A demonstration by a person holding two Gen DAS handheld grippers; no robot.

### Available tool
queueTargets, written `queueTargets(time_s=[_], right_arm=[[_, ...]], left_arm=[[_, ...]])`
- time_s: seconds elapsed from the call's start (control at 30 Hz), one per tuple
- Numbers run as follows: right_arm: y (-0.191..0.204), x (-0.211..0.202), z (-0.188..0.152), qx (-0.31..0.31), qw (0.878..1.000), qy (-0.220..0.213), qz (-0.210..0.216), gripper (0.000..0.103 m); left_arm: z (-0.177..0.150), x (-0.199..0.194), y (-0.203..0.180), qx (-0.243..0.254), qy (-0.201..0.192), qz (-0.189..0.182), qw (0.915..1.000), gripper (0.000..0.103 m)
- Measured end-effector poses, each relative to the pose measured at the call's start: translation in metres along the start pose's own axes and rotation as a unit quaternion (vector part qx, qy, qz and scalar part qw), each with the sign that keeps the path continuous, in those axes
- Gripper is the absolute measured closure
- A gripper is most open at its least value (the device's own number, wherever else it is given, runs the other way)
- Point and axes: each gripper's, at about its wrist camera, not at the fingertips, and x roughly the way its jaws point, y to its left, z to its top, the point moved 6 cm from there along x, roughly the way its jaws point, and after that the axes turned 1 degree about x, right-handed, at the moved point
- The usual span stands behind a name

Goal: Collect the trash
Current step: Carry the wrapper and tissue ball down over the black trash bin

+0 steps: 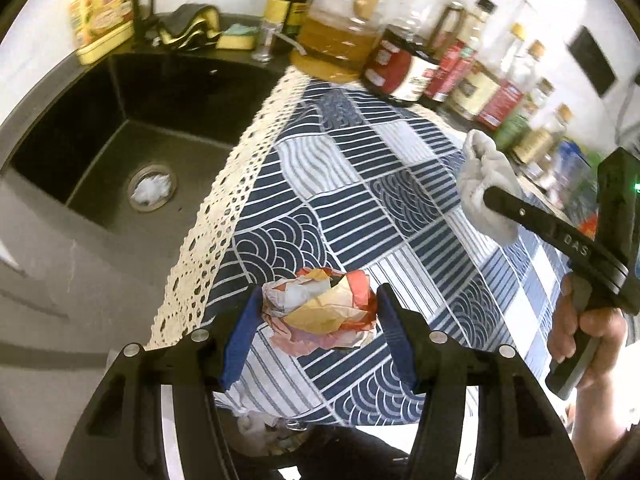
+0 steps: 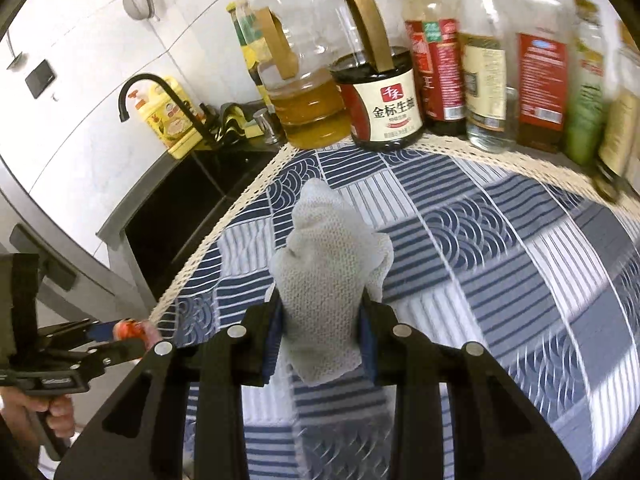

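At the far left we see the dark sink (image 1: pixel 120 128), its drain (image 1: pixel 152 188) holding something white, with a yellow detergent bottle (image 1: pixel 102 8) and a sponge (image 1: pixel 236 38) on the ledge behind it and the black faucet (image 2: pixel 160 96) curving above; next comes the lace edge of the blue-and-white patterned cloth (image 1: pixel 360 184) that covers the counter. Our left gripper (image 1: pixel 318 312) holds a crumpled red, yellow and white wrapper (image 1: pixel 320 312) between its blue pads, the jaws pinching it from both sides just above the cloth near the lace edge; below it, past the counter's edge, something white and crumpled shows, too blurred for us to tell. Further right our right gripper (image 2: pixel 322 320) has its jaws clamped on a wad of white textured paper towel (image 2: pixel 332 280), lifted clear of the cloth; a hand (image 1: pixel 588 332) grips its handle. Along the back wall stand an oil jug (image 2: pixel 304 112), a soy sauce jar (image 2: pixel 380 108) and a row of bottles (image 2: pixel 488 80).
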Motion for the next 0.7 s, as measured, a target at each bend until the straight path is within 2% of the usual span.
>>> queueTargets(time_s=[0.17, 0.4, 0.57, 0.7], right_arm=[[0.029, -0.030, -0.030, 0.027, 0.999, -0.014, -0.034, 0.069], [0.077, -0.062, -0.074, 0.033, 0.996, -0.032, -0.083, 0.069], [0.109, -0.081, -0.107, 0.051, 0.991, -0.045, -0.116, 0.069], [0.127, -0.090, -0.133, 0.064, 0.989, -0.048, -0.124, 0.069]], left_arm=[[-0.005, -0.014, 0.007, 0.035, -0.012, -0.040, 0.9985, 0.046], [-0.022, -0.041, 0.017, 0.075, -0.027, -0.099, 0.9920, 0.046], [-0.038, -0.060, 0.023, 0.106, -0.028, -0.122, 0.9865, 0.046], [-0.054, -0.070, 0.025, 0.125, -0.021, -0.132, 0.9831, 0.046]])
